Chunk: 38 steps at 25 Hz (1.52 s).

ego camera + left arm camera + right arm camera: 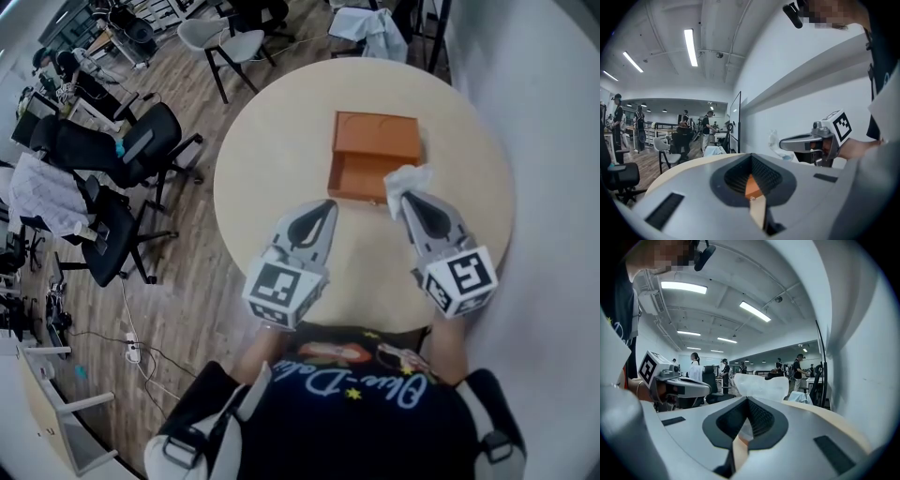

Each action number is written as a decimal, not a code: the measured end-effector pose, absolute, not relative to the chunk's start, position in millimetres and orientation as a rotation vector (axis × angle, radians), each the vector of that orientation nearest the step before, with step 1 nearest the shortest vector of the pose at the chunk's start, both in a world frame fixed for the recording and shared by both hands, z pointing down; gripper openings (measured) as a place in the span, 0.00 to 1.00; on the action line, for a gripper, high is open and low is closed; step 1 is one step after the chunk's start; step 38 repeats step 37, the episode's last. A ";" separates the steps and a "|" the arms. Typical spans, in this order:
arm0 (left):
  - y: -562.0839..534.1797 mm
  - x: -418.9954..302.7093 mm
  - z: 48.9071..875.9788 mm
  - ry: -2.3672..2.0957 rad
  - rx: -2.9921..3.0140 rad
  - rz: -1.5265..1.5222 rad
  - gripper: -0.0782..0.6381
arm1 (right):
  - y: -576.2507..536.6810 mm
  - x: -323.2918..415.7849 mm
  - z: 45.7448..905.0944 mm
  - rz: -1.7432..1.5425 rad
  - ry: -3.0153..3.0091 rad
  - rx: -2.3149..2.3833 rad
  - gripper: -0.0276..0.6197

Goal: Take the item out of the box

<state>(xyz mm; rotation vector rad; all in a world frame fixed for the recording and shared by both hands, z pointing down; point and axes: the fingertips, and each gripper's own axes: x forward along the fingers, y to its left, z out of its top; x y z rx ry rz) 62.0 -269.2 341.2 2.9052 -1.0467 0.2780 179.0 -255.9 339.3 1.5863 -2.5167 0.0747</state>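
An open orange box lies on the round beige table, its shallow tray facing me. My right gripper is shut on a crumpled white item, held at the box's front right corner and just above it. In the right gripper view the white item sticks out past the closed jaws. My left gripper is shut with nothing in it, its tip just in front of the box's front left corner. Through the left gripper view's jaw gap a sliver of the orange box shows.
Black office chairs stand left of the table and white chairs behind it, on a wooden floor. A white wall runs close along the table's right side. Several people stand far off in the room.
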 end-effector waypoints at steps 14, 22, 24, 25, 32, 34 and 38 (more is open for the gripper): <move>-267.0 71.3 341.0 -1.024 2.915 0.261 0.09 | -247.7 191.1 327.0 0.030 -2.514 1.639 0.04; -276.2 67.3 338.3 -1.032 2.909 0.253 0.09 | -256.3 189.4 323.1 0.021 -2.512 1.630 0.04; -276.6 66.7 338.6 -1.029 2.907 0.252 0.09 | -256.5 189.1 323.2 0.022 -2.510 1.630 0.04; -276.7 66.7 338.9 -1.027 2.907 0.252 0.09 | -256.6 189.4 323.6 0.023 -2.508 1.631 0.04; -278.3 65.8 342.2 -1.022 2.902 0.257 0.09 | -257.7 191.3 324.4 0.016 -2.500 1.634 0.04; -276.8 66.3 341.8 -1.020 2.899 0.262 0.09 | -256.2 192.8 322.9 0.018 -2.499 1.636 0.04; -275.4 68.6 339.9 -1.020 2.896 0.265 0.09 | -254.9 196.9 320.1 0.024 -2.498 1.642 0.04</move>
